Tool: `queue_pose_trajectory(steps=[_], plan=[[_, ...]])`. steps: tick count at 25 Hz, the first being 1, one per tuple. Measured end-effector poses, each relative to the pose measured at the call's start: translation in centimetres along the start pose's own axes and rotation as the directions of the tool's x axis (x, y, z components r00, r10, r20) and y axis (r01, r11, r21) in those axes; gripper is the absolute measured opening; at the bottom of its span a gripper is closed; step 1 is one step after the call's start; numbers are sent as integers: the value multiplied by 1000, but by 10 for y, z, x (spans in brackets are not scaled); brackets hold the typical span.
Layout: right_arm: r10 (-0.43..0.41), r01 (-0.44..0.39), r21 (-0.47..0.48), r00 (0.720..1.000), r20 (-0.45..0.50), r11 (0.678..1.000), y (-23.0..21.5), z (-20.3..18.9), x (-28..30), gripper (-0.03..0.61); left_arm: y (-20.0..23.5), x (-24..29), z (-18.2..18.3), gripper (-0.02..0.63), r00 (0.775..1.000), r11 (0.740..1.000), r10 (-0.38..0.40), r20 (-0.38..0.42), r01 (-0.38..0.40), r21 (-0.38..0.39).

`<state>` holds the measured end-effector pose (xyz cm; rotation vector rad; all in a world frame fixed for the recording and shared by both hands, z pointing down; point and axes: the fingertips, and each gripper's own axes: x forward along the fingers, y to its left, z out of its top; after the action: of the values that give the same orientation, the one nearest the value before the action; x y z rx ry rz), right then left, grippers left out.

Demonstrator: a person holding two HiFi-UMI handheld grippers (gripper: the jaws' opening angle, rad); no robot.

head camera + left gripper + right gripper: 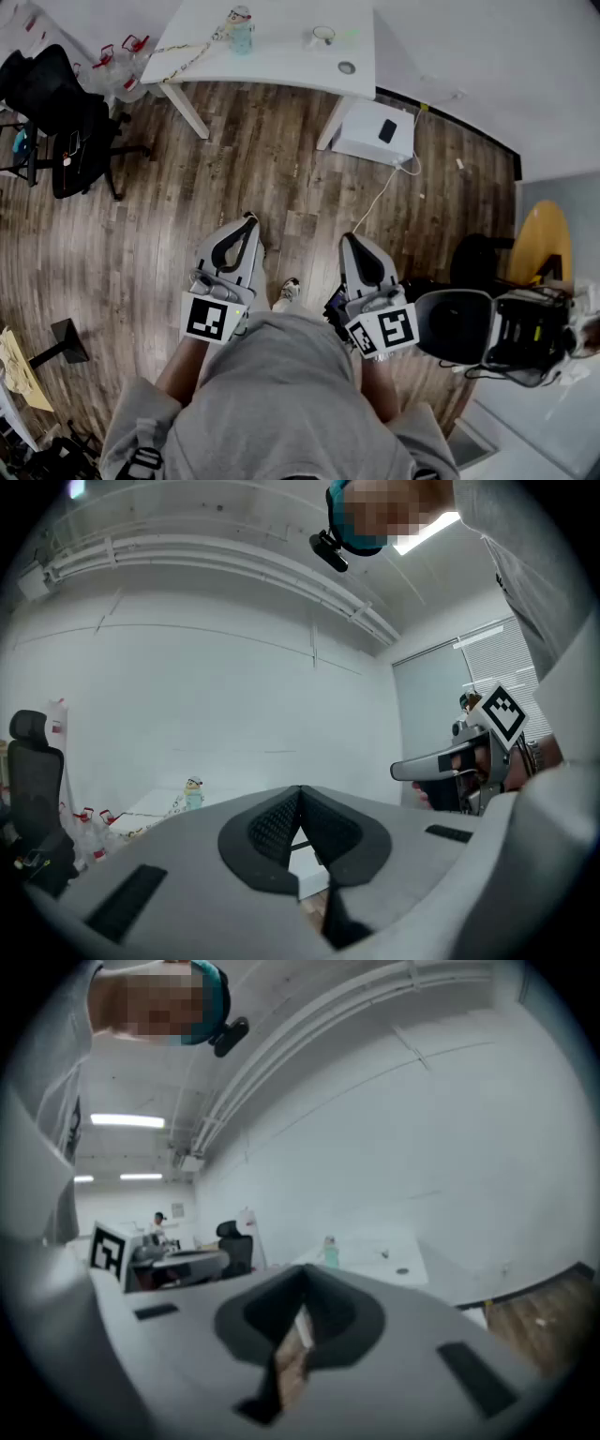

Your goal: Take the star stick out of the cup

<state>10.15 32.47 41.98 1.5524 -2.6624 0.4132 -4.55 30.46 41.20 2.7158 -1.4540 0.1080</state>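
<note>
Over at the left a black wheeled office chair (58,120) stands on the brown wood-plank floor (159,244). The person holds the grey left gripper (248,218) low against their grey shirt, its jaws pinched together at the tips with nothing between them. Well ahead of it, across open floor, the small teal cup (241,36) stands upright on the white rectangular table (281,54), with a pale tip (241,13) poking from its top (too small from here to call a star). The grey right gripper (349,237) sits just beside the left one, tips closed too and empty, equally far from the cup. Further right, a white box (361,141) rests on the floor by the table leg.
</note>
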Motion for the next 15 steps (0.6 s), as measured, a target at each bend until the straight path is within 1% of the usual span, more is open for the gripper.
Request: queue_pose_trajectory(steps=[3,6,9,12,15], plan=[[8,-8,8,1000,-6,1000,16,-5,-42,35,-28,-32,-3,31,1000,1000,-2,-27,2,19],[-1,1,-4,1000,-3,1000,30,-8,-69,35,-46,-51,4,31,1000,1000,-15,-7,15,22],[-26,26,-8,1000,1,1000,40,-10,-85,35,-60,-65,7,31,999,999,-42,10,42,16],[-47,47,8,999,-6,999,43,-15,-95,35,-74,-71,1,31,997,997,-73,-8,73,6],[-47,47,8,999,-22,999,52,-20,-92,35,-76,-78,-3,31,995,996,-93,-25,93,-1]])
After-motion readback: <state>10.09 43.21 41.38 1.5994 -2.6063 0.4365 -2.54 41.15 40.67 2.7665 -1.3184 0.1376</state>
